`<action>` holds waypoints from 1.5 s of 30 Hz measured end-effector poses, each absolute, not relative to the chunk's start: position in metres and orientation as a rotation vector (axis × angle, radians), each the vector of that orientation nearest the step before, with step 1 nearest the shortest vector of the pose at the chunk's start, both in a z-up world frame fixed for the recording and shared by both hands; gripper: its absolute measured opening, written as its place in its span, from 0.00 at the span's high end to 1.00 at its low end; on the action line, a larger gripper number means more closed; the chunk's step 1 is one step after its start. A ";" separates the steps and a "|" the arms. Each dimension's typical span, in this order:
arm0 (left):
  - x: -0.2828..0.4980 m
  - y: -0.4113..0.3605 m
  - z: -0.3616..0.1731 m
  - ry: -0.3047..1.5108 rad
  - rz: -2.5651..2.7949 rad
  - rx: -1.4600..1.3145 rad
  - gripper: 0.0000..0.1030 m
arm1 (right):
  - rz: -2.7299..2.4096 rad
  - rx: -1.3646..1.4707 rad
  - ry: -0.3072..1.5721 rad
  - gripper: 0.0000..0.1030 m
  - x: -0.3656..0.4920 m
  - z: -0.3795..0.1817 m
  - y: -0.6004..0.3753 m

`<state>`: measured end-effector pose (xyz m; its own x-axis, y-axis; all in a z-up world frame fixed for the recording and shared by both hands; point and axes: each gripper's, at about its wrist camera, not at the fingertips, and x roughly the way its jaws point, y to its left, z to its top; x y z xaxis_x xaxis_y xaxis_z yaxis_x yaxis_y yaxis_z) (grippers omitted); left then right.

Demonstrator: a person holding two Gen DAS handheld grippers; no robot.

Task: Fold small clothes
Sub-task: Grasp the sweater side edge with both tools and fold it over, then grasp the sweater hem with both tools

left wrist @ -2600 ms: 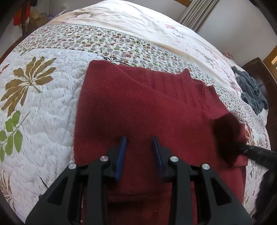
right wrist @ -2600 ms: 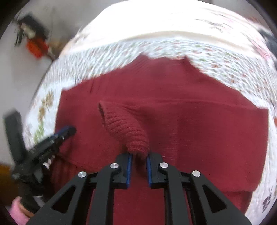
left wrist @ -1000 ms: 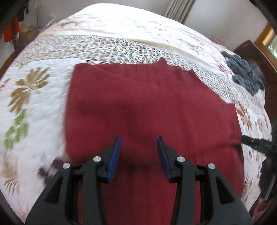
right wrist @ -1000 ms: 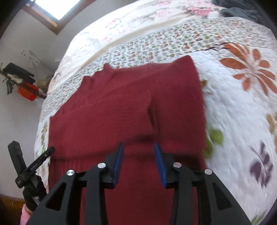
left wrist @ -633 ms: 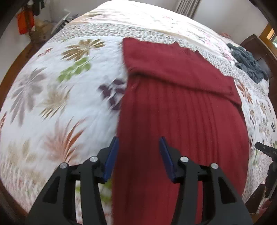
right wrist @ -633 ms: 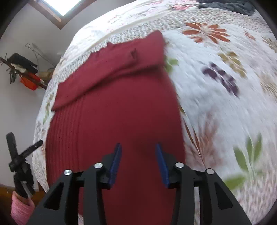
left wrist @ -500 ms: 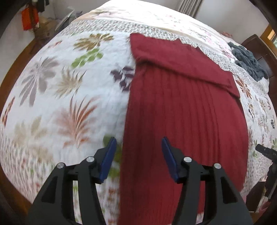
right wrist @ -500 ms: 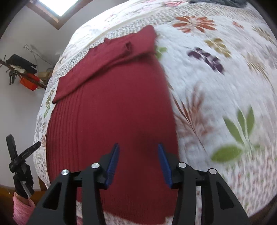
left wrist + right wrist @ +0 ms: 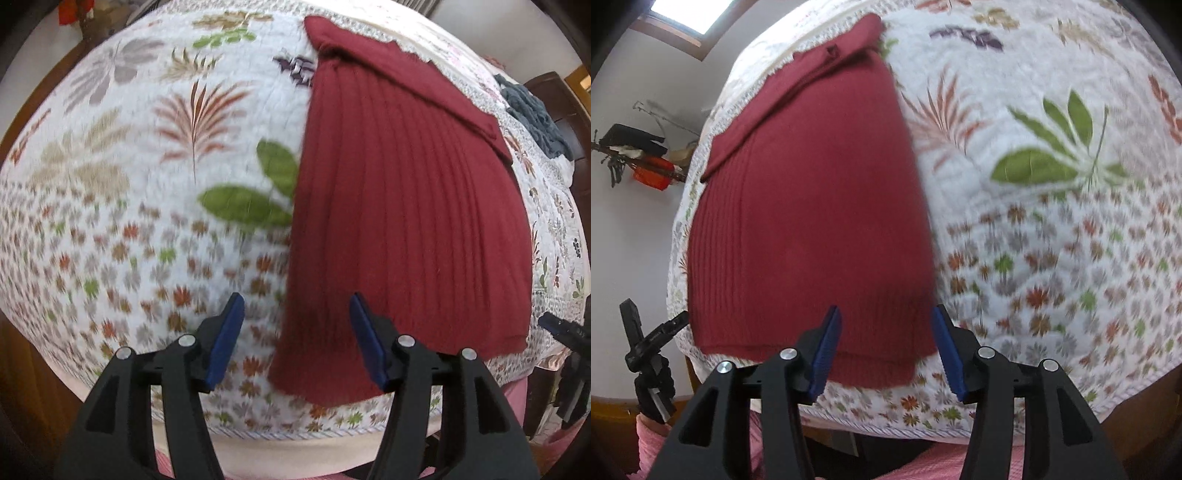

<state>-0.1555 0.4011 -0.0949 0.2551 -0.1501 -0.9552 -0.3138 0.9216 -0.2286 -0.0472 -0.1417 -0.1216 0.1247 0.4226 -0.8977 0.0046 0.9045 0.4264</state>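
Left wrist view: the left gripper hovers released, its 2 blue pads spread wide and grasping nothing, just above the near left corner of the red sweater. The sweater lies flat on the floral quilt of the bed, its ribbed hem nearest the bed's edge and a folded-over band at the far end. Its long axis runs away from the camera, leaning slightly left toward the top. The corner sits between the pads, likely so that it can be pinched for a lengthwise fold. A dark grey garment lies well apart at the far right.

Right wrist view: the right gripper is likewise released and empty, its pads straddling the sweater's near right hem corner. The hem points toward the camera; the garment stretches away up and left. The other gripper shows at the lower left, beside the opposite corner. Both seem placed to lift the hem together.
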 end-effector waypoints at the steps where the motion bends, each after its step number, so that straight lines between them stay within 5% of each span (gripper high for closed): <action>1: -0.158 0.401 -0.100 1.330 0.108 -0.430 0.43 | 0.309 0.360 1.431 0.50 -0.048 -0.126 -0.141; 22: -0.158 0.376 -0.119 1.347 0.034 -0.544 0.44 | 0.350 0.462 1.471 0.49 -0.048 -0.160 -0.122; 27: -0.158 0.372 -0.114 1.341 0.026 -0.559 0.57 | 0.401 0.406 1.434 0.68 -0.050 -0.146 -0.110; 34: -0.159 0.370 -0.122 1.352 0.040 -0.553 0.57 | 0.397 0.449 1.461 0.67 -0.044 -0.154 -0.106; 39: -0.157 0.369 -0.116 1.334 0.053 -0.567 0.90 | 0.429 0.500 1.443 0.86 -0.042 -0.146 -0.107; 45: -0.150 0.375 -0.089 1.242 0.002 -0.649 0.94 | 0.501 0.557 1.369 0.87 -0.034 -0.116 -0.111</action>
<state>-0.1502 0.3749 -0.0893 0.3467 -0.3399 -0.8742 -0.3427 0.8217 -0.4554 -0.0340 -0.1114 -0.1165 0.1361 0.6310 -0.7638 -0.0110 0.7719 0.6357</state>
